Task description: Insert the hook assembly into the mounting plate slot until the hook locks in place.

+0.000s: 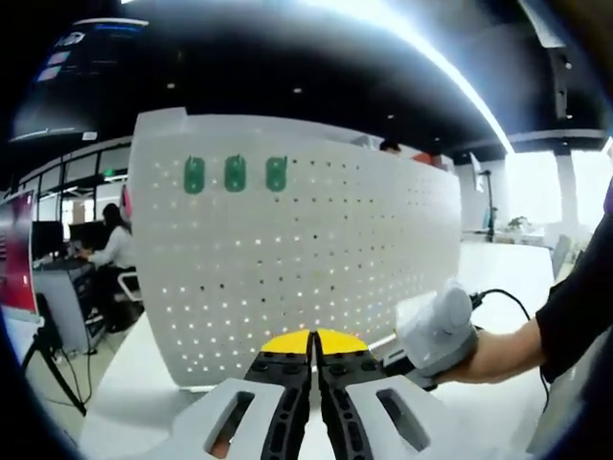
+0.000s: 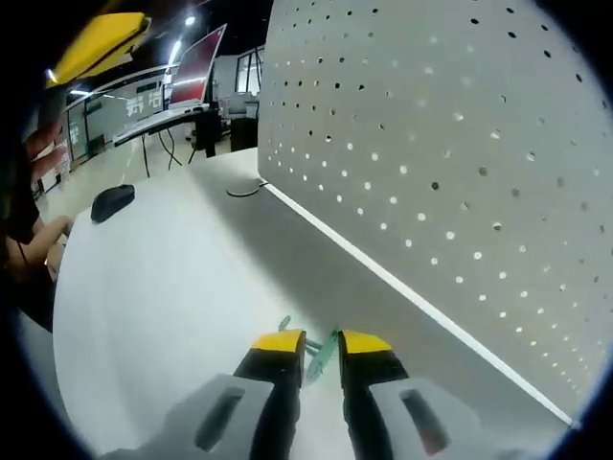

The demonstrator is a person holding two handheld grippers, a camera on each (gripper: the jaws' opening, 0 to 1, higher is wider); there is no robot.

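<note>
Right gripper [image 2: 322, 351] pinches green hook [image 2: 320, 353] at bottom middle, above white table [image 2: 172, 287]; long axis slants up-right toward pegboard [image 2: 450, 153]. Left gripper [image 1: 313, 347] closed, holding nothing. Three green hooks [image 1: 235, 174] on board, upper left.

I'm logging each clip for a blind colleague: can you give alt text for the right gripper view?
The right gripper is closed on a small green hook between its yellow-tipped fingers, low over a white table. A white perforated pegboard stands upright to the right, and a black mouse lies farther back.
</note>
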